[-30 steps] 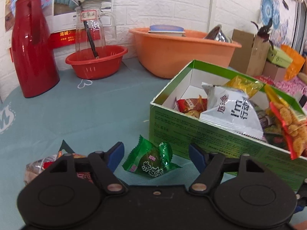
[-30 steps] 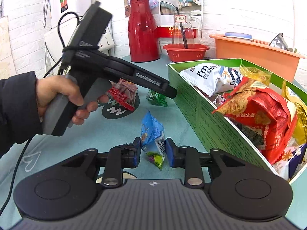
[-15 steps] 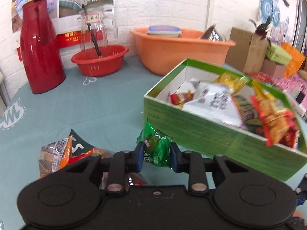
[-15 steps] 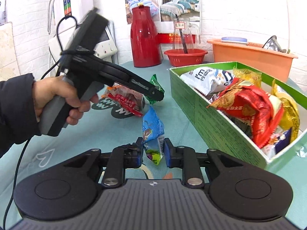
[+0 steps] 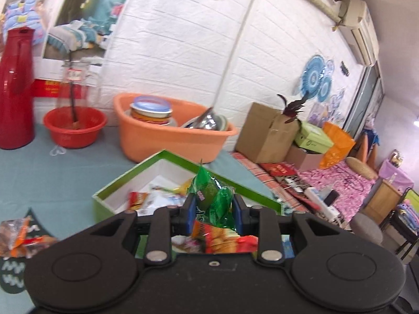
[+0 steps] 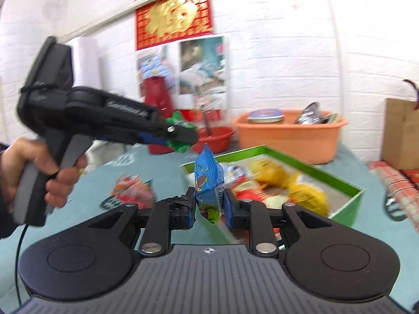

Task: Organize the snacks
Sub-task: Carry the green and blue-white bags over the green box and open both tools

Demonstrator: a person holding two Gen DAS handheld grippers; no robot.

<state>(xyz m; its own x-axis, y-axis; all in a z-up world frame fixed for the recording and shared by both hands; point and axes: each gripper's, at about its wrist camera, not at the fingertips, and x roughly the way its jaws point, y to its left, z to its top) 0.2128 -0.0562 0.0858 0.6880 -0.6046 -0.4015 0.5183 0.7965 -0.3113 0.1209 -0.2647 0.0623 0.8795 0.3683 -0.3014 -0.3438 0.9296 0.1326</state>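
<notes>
Two grippers are carrying packets toward the box (image 5: 146,180): left gripper (image 5: 212,206) clamping the green packet (image 5: 212,198) above it, right gripper (image 6: 209,205) pinching the blue packet (image 6: 208,183) just short.

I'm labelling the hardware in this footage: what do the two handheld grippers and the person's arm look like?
Both are black, with two round discs and blue finger pads. The left gripper, seen side-on in the right wrist view, has a grey pistol handle, white lettering along its body, a boxy black block on top and a thin black cable below. The right gripper has a ribbed grey deck. The sleeve is dark.
</notes>
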